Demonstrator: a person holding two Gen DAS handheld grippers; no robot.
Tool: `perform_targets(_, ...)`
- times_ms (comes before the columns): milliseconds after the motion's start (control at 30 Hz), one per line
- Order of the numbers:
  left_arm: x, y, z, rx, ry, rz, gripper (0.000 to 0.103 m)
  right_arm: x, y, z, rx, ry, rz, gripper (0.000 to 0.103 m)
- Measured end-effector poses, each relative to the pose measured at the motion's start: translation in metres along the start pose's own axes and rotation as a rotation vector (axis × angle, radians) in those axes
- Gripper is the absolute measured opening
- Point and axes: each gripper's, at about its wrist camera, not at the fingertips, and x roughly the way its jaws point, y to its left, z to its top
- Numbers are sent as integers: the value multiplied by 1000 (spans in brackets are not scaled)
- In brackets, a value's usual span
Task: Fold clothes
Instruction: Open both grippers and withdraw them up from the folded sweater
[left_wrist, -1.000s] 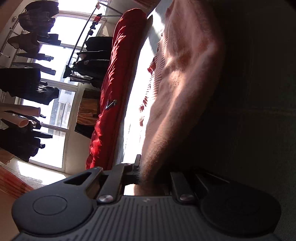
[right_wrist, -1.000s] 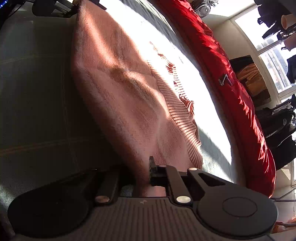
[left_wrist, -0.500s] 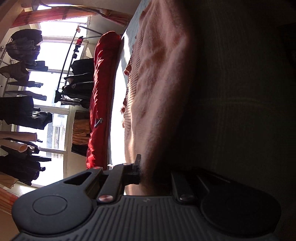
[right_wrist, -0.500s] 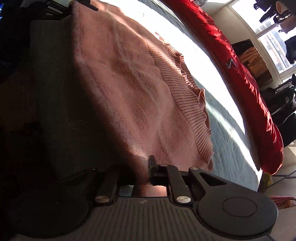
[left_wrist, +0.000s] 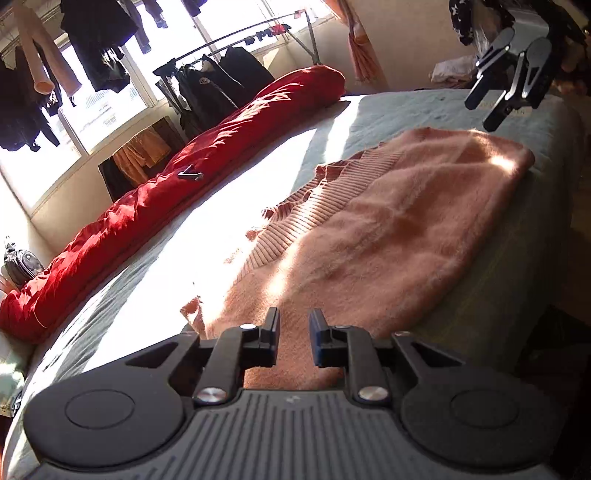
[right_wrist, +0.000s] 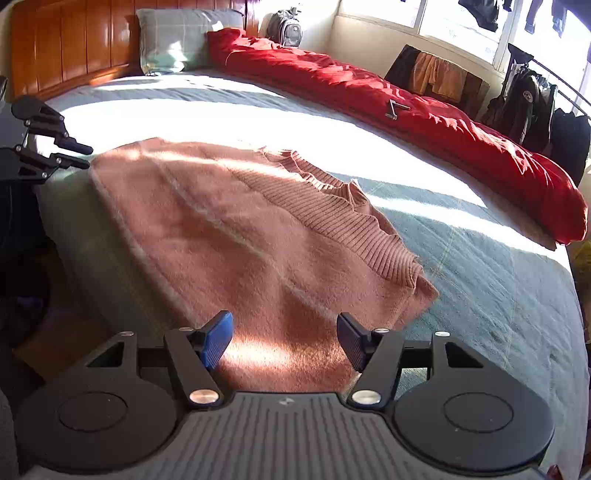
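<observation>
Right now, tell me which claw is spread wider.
The right claw: its blue pads stand far apart over the pink sweater, while the left claw shows only a narrow gap.

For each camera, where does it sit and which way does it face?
Left wrist: behind the open left tongs, low at the sweater's end, looking along it to the right tongs and windows.
Right wrist: behind the open right tongs at the other end, facing the headboard; left tongs at far left.
Shared: sweater, red duvet, bed.
</observation>
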Motion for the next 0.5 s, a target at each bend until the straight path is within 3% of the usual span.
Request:
perform_targets(33,9,6,3,-53,-12,-26,30,11,-3,8,11,-25,0,67)
perform_targets(100,34,17,2,-133,-3,-76,30,32,-3,16,11,-36,13,67)
perform_targets(200,56,21,-27,-195,72,-74,30,64,4,6,-33,10,11,67)
perform_targets(267,50,21,-55,-258,64,-77,31,80,10,-7,-75,53,-9,72)
perform_targets(333,44,21,-76,-306,65,-79,31,79,12,-30,-121,15,-33,86)
perform_targets(400,36,21,-73,-307,93,-75,31,73,9,-39,-109,-6,-36,90)
perform_targets(500,29,27,-67,-321,128,-76,33,66,2,-30,-87,31,-35,92)
